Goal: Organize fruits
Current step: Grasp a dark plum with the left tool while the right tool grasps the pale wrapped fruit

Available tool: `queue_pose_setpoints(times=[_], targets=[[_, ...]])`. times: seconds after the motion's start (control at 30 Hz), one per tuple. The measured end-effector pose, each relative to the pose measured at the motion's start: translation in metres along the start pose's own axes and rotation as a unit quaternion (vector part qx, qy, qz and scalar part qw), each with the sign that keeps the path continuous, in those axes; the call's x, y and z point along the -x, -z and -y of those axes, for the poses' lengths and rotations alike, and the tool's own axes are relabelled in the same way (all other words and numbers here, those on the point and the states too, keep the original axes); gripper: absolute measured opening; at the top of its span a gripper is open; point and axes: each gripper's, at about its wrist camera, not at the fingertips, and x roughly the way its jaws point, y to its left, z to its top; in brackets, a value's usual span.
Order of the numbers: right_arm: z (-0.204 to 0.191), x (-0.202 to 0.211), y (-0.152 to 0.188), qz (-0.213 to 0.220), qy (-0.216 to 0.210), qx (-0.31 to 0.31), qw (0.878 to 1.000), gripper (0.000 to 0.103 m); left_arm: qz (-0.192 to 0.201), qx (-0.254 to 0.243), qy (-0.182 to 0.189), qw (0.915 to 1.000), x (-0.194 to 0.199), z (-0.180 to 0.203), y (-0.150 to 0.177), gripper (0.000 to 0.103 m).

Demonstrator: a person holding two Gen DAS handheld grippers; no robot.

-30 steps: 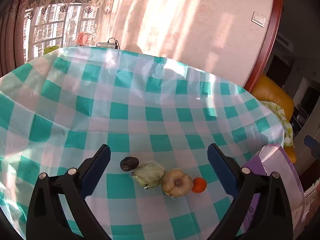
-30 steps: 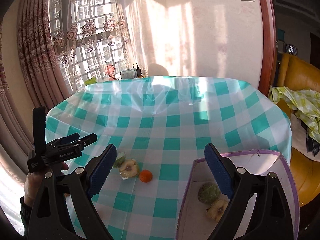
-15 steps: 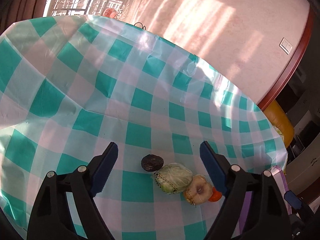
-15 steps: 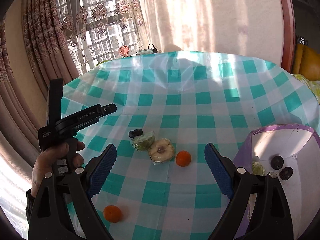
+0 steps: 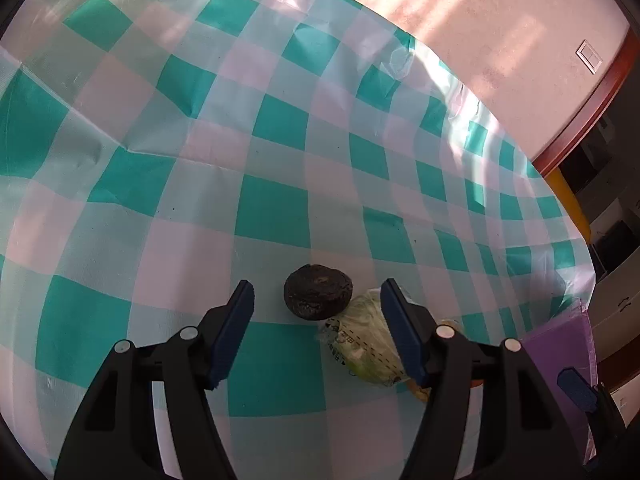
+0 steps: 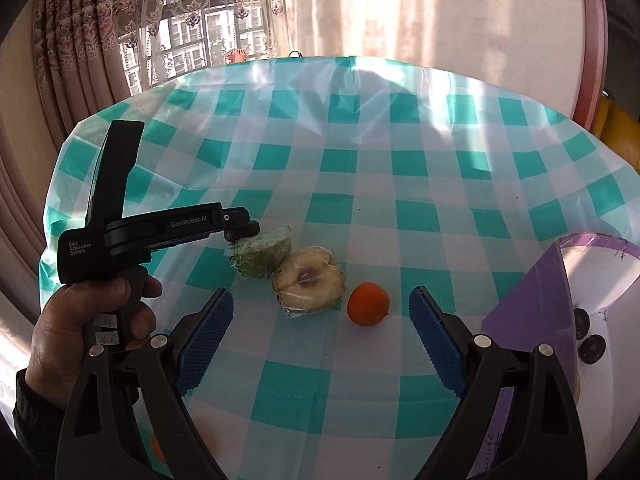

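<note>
The left gripper (image 5: 316, 300) is closing around the dark fruit (image 5: 318, 290), maybe not touching; the right gripper (image 6: 321, 304) is wide, the orange (image 6: 368, 304) at its 3 o'clock.

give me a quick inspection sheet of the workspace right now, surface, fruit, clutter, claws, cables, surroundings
surface: table under a teal and white checked cloth, creased, sunlit at the far side
job's things: dark round fruit, wrapped green piece, wrapped cut fruit and orange in a row; purple box at the right with two dark fruits inside
clutter: nothing seen
claws: left claw closing, dark round fruit ahead between the tips, not touched; right claw open, empty, short of the orange
cables: nothing seen
surroundings: curtained window, pink wall with a switch, small fan behind the table
</note>
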Motion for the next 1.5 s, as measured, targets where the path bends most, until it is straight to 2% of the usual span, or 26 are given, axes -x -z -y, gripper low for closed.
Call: queue_pose_setpoints(times=[0.1,0.17,0.27,0.5,0.63,0.87,1.1,1.2,1.27,1.5], targets=[[-0.004,-0.01,0.001,-0.008,0.005,0.013,1.0,0.087,-0.006,-0.007,0.001,1.0,-0.005,0.001,0.001,0.065],[-0.008,-0.018,0.001,-0.014,0.011,0.027,0.999,0.087,-0.012,-0.011,0.004,0.9999,-0.009,0.003,0.001,0.055],[-0.01,-0.028,-0.001,-0.017,0.026,0.042,0.999,0.087,-0.017,-0.012,0.005,0.9998,-0.013,0.003,0.002,0.054],[-0.011,-0.045,-0.006,-0.028,0.023,0.056,0.998,0.087,-0.017,-0.012,0.013,0.9997,-0.018,0.002,0.002,0.052],[-0.011,-0.054,-0.009,-0.042,-0.001,0.056,0.998,0.087,-0.015,-0.012,0.018,0.9996,-0.018,0.002,0.001,0.038],[-0.018,-0.068,-0.01,-0.053,-0.016,0.078,0.995,0.087,-0.008,-0.005,0.006,0.9999,-0.014,-0.002,0.002,0.038],[-0.023,-0.08,-0.011,-0.059,-0.003,0.109,0.992,0.086,0.004,0.0,-0.002,1.0,-0.005,-0.008,0.002,0.038],[-0.022,-0.088,-0.01,-0.072,0.002,0.111,0.991,0.079,0.007,-0.002,-0.003,1.0,-0.003,-0.007,0.002,0.038],[-0.022,-0.093,-0.01,-0.082,0.0,0.111,0.99,0.067,0.01,-0.004,-0.005,0.9999,0.0,-0.007,0.002,0.038],[-0.022,-0.095,-0.008,-0.082,0.006,0.119,0.989,0.062,0.017,-0.01,-0.013,0.9997,0.007,-0.007,0.002,0.038]])
